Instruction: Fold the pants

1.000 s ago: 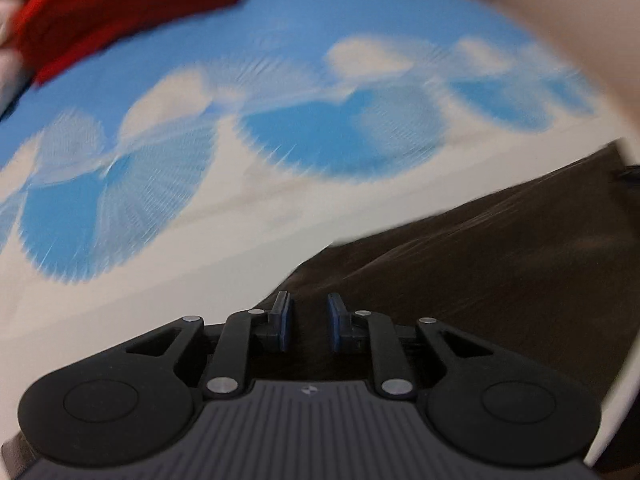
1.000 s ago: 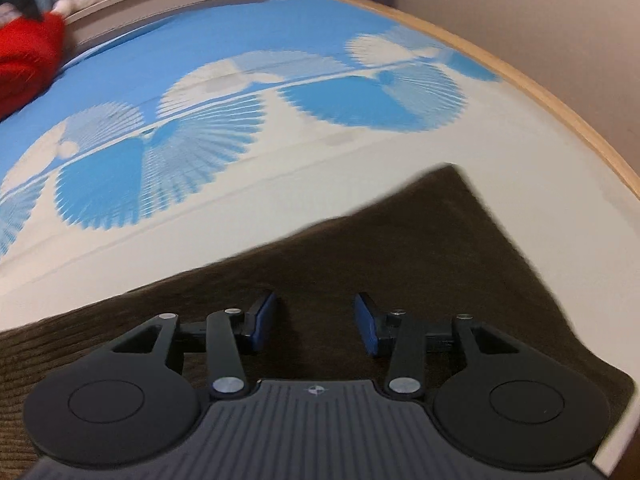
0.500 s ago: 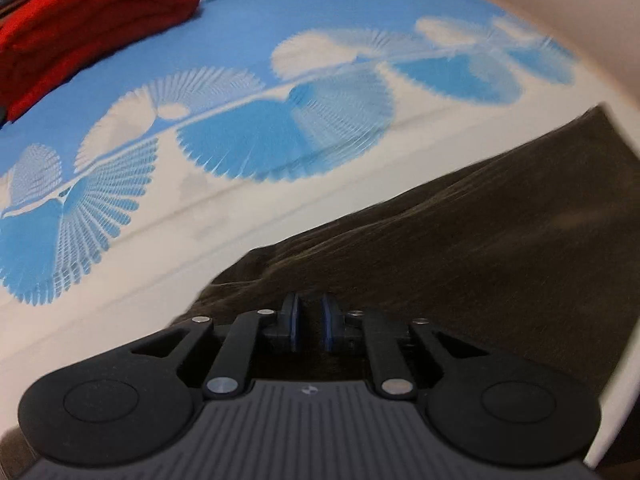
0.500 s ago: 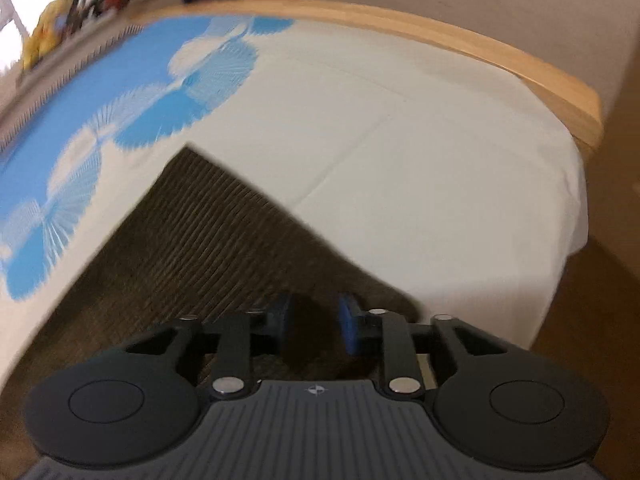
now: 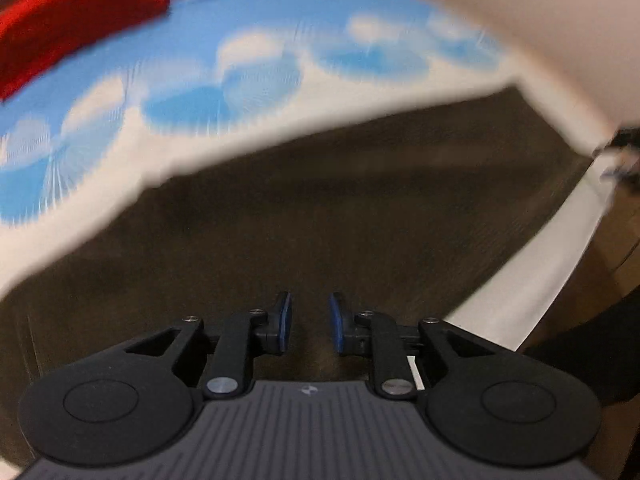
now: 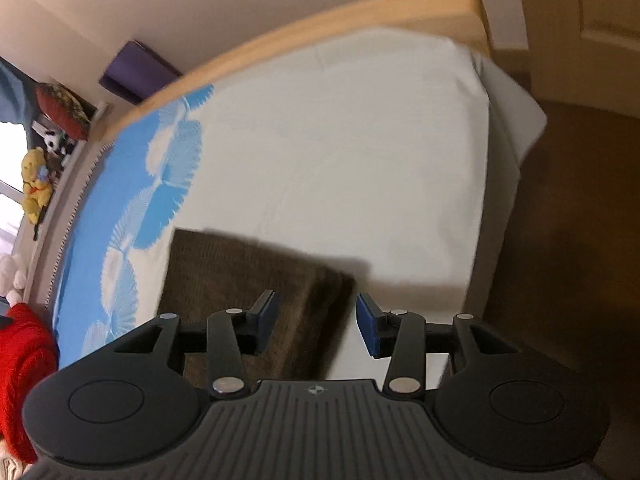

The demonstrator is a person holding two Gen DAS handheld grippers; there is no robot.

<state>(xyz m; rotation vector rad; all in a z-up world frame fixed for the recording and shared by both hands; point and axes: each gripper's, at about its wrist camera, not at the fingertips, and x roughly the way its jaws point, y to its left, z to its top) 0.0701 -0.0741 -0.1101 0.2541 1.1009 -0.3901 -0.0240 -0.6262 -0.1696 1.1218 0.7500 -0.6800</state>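
Dark brown corduroy pants [image 5: 340, 208] lie flat on a bed with a white and blue fan-patterned sheet [image 5: 248, 68]. My left gripper [image 5: 309, 322] hovers over the cloth, jaws apart with nothing between them; this view is blurred. In the right wrist view the pants [image 6: 240, 276] show as a folded block with a straight far edge. My right gripper [image 6: 316, 322] is wide open above the block's right corner, holding nothing.
A red knitted garment [image 5: 68, 12] lies at the far left of the bed, also in the right wrist view [image 6: 24, 364]. A wooden bed frame [image 6: 328, 20] runs along the far side. Brown floor [image 6: 568, 240] lies right of the mattress edge. Plush toys [image 6: 38, 184] sit by a window.
Both grippers have opened; the left was nearly shut half a second ago. The left has moved over the pants. The right has lifted and swung towards the bed's corner.
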